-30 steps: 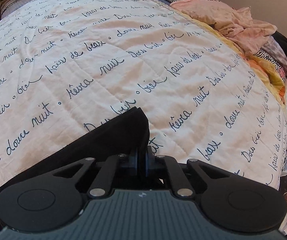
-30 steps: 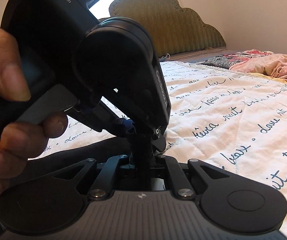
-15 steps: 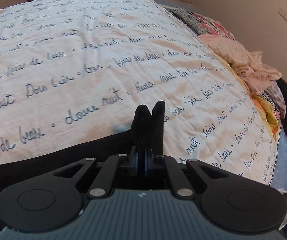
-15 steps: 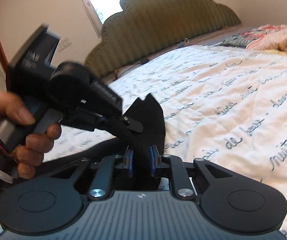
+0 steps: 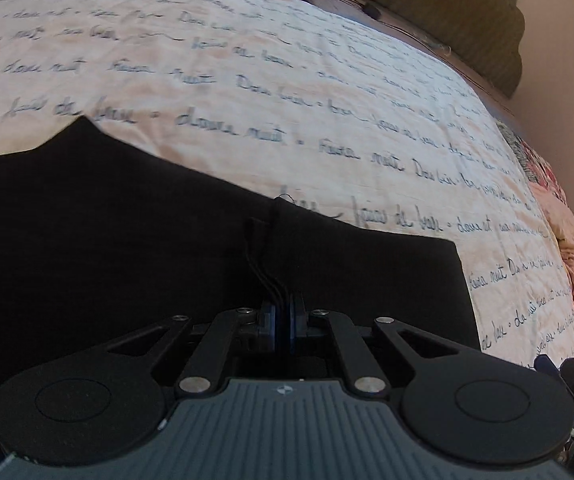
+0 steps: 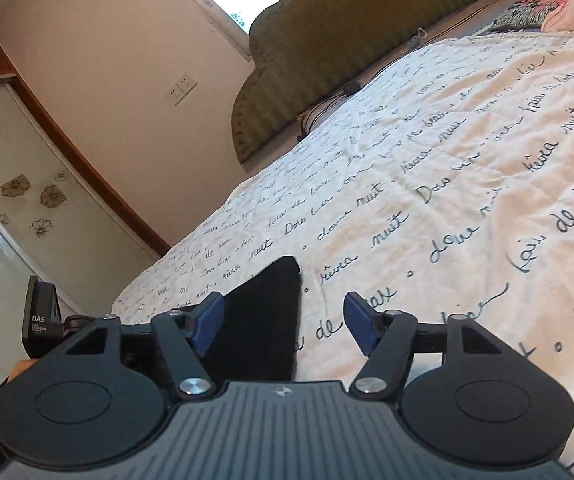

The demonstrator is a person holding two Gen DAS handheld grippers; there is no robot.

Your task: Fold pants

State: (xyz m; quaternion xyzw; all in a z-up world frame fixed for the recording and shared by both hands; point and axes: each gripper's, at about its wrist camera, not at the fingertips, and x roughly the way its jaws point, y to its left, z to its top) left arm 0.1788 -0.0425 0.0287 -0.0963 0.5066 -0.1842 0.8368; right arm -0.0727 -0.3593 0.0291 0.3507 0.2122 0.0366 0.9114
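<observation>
With the left hand-held gripper (image 5: 283,316) clamped on stacked edges of the black pants (image 5: 127,240) lying on the near side of the bed (image 5: 327,100), and the right hand-held gripper (image 6: 283,322) opening empty over a corner, the fold should be laid flat, edges aligned, before letting go.

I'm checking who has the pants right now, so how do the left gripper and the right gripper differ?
The left gripper is shut on a bunched fold of the black pants; the right gripper grips nothing, its jaws opening. The left one's blue pads are nearly together; the right one's stand wide apart, with a pants corner lying between them, untouched. Both are the same black build, over the quilt.
</observation>
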